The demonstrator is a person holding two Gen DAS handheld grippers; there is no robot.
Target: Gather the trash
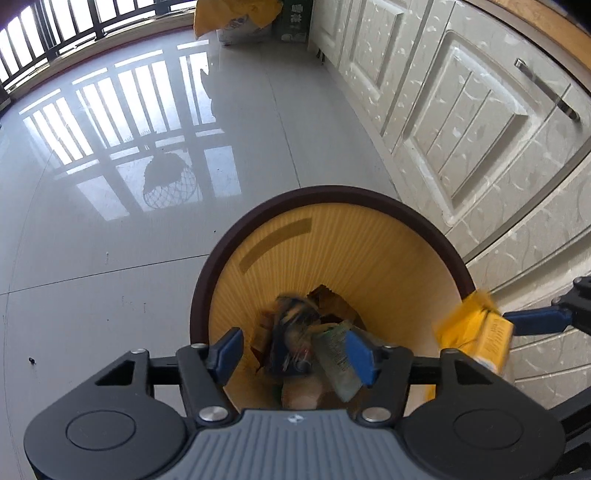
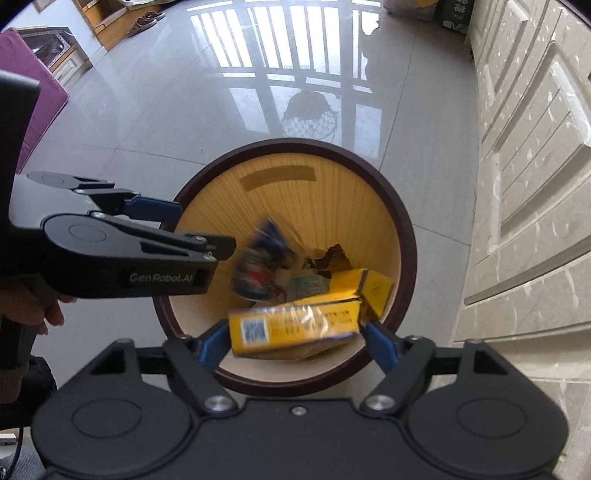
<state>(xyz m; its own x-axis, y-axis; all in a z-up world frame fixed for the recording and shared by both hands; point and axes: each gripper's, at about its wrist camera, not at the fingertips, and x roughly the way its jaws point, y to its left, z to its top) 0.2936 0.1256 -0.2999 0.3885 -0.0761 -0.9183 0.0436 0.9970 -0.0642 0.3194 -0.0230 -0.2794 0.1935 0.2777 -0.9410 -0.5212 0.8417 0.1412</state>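
Note:
A round bin with a dark brown rim (image 1: pixel 198 295) (image 2: pixel 407 236) and a yellow inner wall stands on the floor and holds several wrappers. My left gripper (image 1: pixel 295 354) (image 2: pixel 205 227) hangs open over its left side. Under it a blue and dark wrapper (image 2: pixel 258 266) (image 1: pixel 291 332) is blurred and free of the pads, inside the bin. A green-printed wrapper (image 1: pixel 338 362) lies by the right pad. My right gripper (image 2: pixel 295 343) is over the bin's near edge. A yellow box (image 2: pixel 295 330) (image 1: pixel 476 336) sits between its blue fingers (image 2: pixel 380 347), blurred, and the pads do not seem to press it.
White panelled cabinet doors (image 1: pixel 461 122) (image 2: pixel 524 166) run close along the bin's right side. Glossy grey floor tiles (image 1: pixel 110 229) stretch left and ahead to a barred window. Bags and a green carton (image 1: pixel 295 18) stand far off. A purple object (image 2: pixel 33 96) is at the left.

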